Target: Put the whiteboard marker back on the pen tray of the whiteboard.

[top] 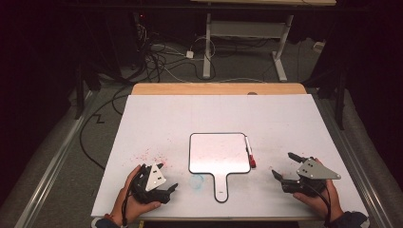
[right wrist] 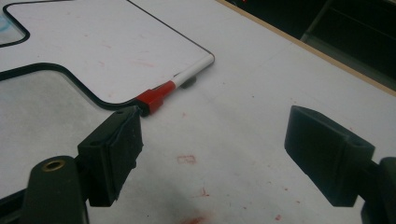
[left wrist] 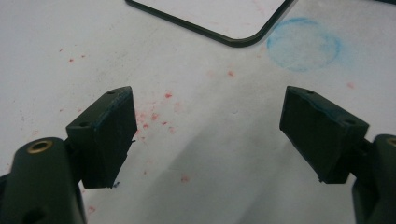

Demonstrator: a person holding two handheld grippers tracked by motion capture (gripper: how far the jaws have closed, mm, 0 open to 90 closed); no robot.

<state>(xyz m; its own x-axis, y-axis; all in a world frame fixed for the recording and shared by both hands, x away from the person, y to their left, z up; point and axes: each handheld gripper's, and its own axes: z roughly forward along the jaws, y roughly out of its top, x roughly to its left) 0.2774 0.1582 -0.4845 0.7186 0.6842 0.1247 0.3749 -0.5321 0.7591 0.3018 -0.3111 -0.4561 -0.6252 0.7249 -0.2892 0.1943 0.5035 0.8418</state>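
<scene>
Both claws gape wide, empty: left gripper, right gripper. The marker lies against the whiteboard edge. I judge nothing begun; next, my right reaches for it.

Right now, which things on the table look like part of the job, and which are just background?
Likely in play: paddle-shaped whiteboard; red-capped marker; left gripper; right gripper, both open.
Background: blue smudge; red specks; floor cables.
</scene>
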